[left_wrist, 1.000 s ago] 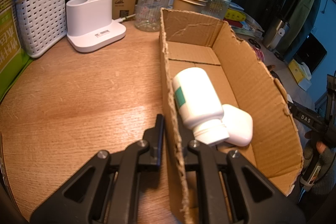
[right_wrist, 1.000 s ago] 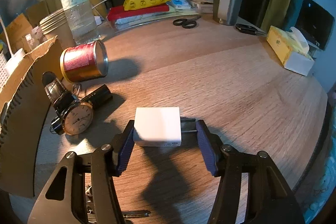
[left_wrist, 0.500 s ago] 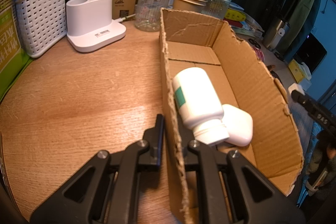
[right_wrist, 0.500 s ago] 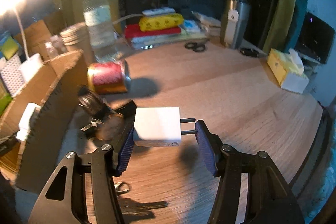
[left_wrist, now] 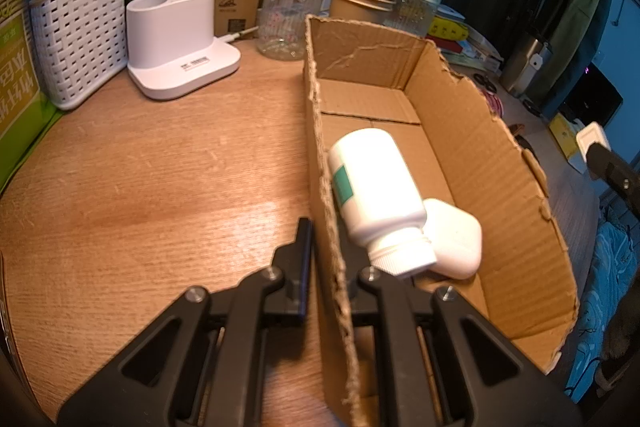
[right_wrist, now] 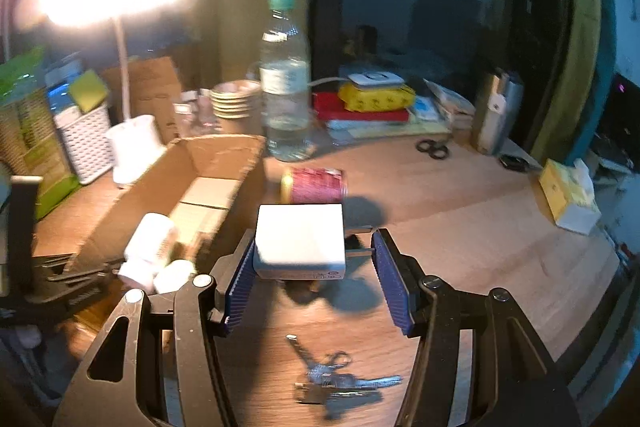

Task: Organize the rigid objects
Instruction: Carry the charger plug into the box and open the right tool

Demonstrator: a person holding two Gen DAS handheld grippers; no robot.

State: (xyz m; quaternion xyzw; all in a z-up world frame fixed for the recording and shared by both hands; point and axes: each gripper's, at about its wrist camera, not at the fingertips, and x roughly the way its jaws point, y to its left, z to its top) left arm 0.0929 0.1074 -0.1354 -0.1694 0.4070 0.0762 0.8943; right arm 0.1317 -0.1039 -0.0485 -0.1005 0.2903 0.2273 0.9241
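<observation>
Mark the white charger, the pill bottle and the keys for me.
white charger (right_wrist: 300,237): right wrist view, top face.
pill bottle (left_wrist: 376,187): left wrist view, middle of its body.
keys (right_wrist: 340,381): right wrist view, the bunch's middle.

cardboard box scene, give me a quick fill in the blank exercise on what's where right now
1. The left hand-held gripper is clamped on the ____ of the cardboard box.
2. The white bottle inside the box is lying on its ____.
3. The right hand-held gripper holds a white ____ with metal prongs.
4. On the table below that gripper lies a bunch of ____.

Missing words: wall; side; charger; keys
</observation>
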